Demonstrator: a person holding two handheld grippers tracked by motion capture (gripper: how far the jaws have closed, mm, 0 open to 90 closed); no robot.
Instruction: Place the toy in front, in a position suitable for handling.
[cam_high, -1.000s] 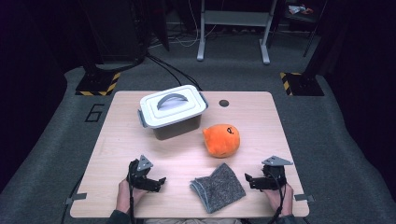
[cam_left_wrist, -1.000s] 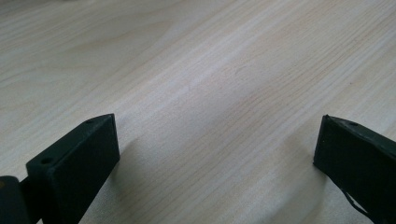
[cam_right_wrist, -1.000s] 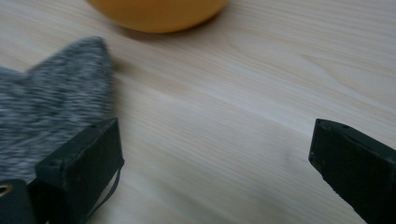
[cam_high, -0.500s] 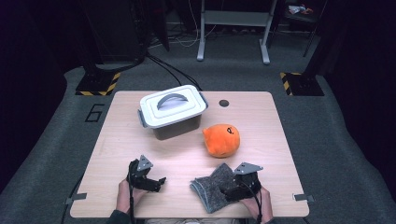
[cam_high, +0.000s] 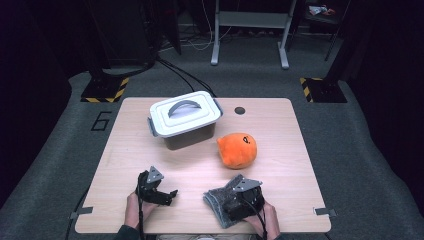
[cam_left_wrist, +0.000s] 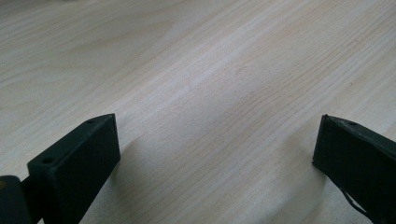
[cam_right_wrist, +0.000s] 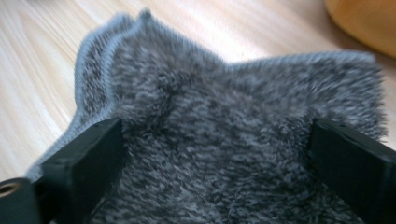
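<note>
Seen from the high view, your right tongs (cam_high: 235, 204) sit on a folded grey fleece cloth (cam_high: 216, 201) at the lower middle of the frame, near the front edge of the pale wooden bench (cam_high: 280, 130). In the right gripper view the cloth (cam_right_wrist: 224, 140) fills the space between the two black jaws, which stand wide with a bunched fold rising between them; they have just been closing a little, yet the pads do not visibly pinch the fabric. Your left tongs (cam_high: 159, 192) rest at the lower left, well apart from the cloth. In the left gripper view their jaws are spread wide over bare wood (cam_left_wrist: 205, 93), holding nothing. Above the cloth lies an orange plush toy (cam_high: 237, 150). Up and left of it stands a white lidded box (cam_high: 185, 118) with a grey handle.
</note>
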